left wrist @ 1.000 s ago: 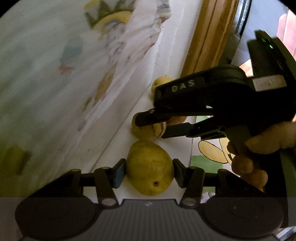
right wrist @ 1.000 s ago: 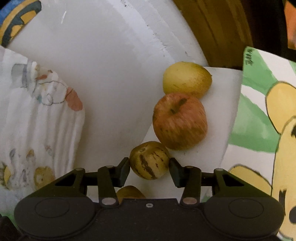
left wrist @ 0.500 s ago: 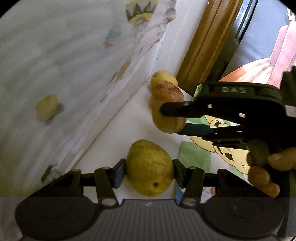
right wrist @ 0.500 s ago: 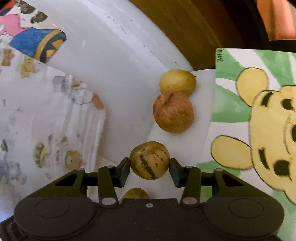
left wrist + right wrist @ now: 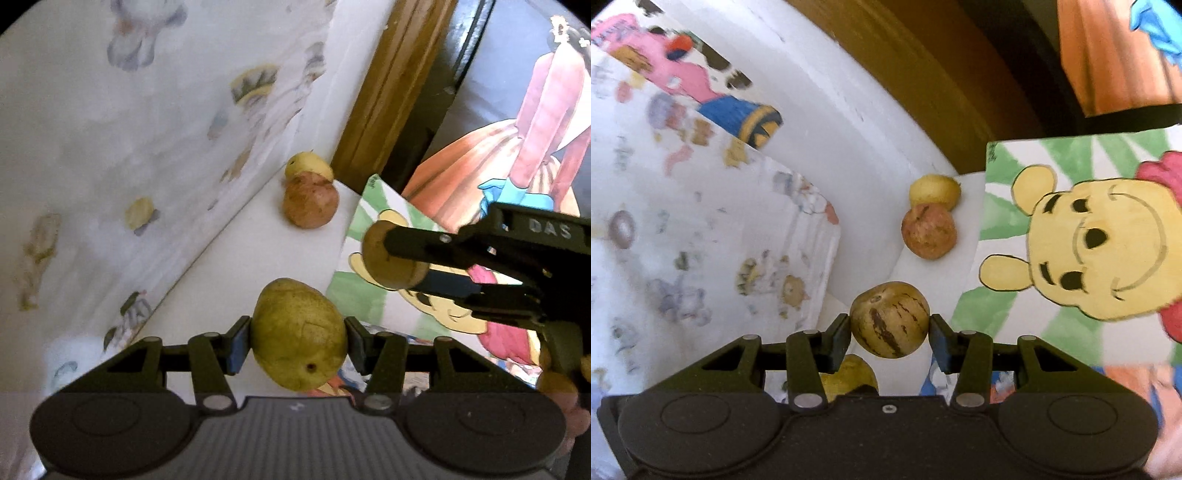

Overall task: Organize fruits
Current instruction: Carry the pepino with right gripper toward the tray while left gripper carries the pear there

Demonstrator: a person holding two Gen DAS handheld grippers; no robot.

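Yellow fruit [image 5: 934, 192] half hidden behind red apple [image 5: 929, 232]; patterned cloth [image 5: 701, 258] blurred.

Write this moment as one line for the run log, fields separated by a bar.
left gripper: shut on green pear | right gripper: shut on striped fruit | red apple and yellow fruit: on white surface, touching

White worktop strip [image 5: 236, 258] lay bare between patterned white cloth wall [image 5: 110, 166] at left and cartoon-bear picture sheet [image 5: 1071, 240] at right. Red-brown apple [image 5: 929, 232] touching yellow round fruit [image 5: 934, 190] blocked far end, brown wooden frame [image 5: 391, 85] just behind.
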